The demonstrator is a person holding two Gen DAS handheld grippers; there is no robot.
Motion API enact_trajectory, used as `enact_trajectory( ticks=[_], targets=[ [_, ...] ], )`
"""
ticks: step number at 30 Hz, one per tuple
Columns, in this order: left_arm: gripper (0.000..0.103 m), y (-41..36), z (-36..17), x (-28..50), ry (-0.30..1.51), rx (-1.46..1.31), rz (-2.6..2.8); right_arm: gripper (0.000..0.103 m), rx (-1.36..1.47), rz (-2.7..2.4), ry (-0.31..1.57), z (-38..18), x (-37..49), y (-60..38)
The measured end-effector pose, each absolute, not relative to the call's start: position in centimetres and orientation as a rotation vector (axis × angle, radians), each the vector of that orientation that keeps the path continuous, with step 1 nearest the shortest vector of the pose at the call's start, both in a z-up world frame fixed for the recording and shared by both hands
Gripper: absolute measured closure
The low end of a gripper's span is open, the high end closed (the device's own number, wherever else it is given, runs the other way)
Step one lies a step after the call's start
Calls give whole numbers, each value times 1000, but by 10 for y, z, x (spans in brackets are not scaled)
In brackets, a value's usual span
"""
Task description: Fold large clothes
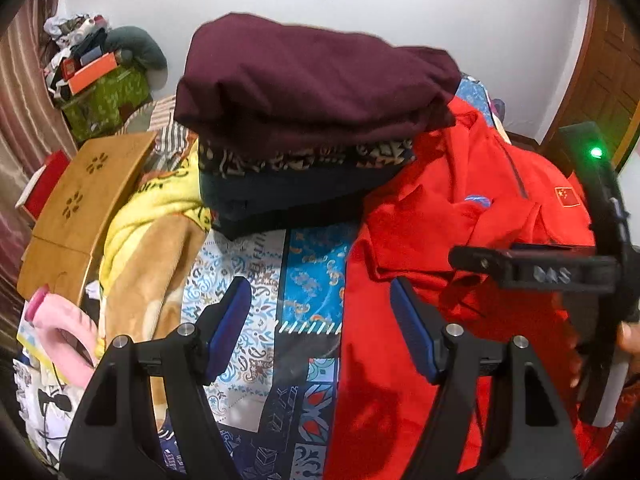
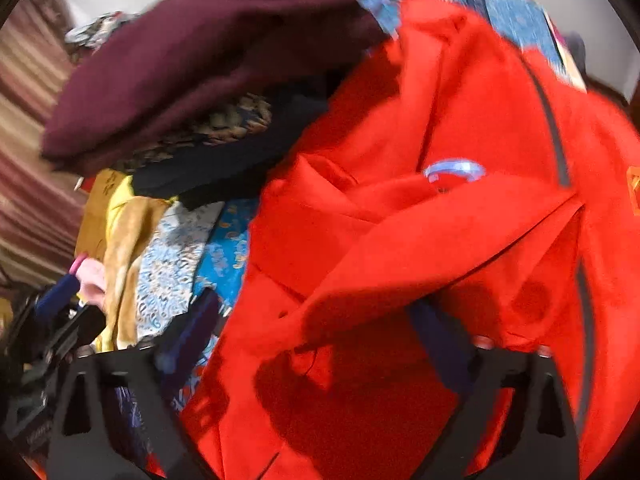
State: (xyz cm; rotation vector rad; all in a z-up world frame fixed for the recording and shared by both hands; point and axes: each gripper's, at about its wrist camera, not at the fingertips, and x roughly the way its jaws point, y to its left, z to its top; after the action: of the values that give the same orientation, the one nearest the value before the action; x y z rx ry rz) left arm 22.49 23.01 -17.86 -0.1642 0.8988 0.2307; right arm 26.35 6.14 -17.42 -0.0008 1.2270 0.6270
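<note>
While the left gripper (image 1: 320,324) hung with fingers spread, empty, the red jacket (image 1: 460,240) lay just right of it. Rumpled jacket cloth draped between the right gripper (image 2: 320,344) fingers; grip unclear.

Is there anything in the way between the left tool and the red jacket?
Nothing visible is. The left tool is open over the patterned bedspread, and its right-side finger already overlaps the red jacket edge. The stack of folded clothes sits farther back, out of that path.
</note>
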Motion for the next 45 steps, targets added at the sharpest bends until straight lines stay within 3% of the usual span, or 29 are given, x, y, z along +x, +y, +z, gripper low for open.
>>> enact_trajectory(
  ticks=[5,8,23,29,31,35,45],
  targets=[
    [32,232,-200,234,945,-160,232,80,16,589,1254,-184,274,50],
    [32,234,-214,245,987,-179,225,93,10,626,1237,-177,278,42],
    [32,195,-259,306,1115,-203,128,95,0,630,961,-74,303,-68],
    [32,182,-270,315,1155,-198,117,95,-46,568,953,-73,305,-89],
    [32,178,-268,312,1150,-186,107,91,-67,580,986,-81,301,-87],
    [32,170,-259,302,1135,-153,110,66,-38,613,1112,-108,292,-75],
    [32,181,-237,283,1066,-176,147,65,105,784,1361,-166,271,-4]
  ],
)
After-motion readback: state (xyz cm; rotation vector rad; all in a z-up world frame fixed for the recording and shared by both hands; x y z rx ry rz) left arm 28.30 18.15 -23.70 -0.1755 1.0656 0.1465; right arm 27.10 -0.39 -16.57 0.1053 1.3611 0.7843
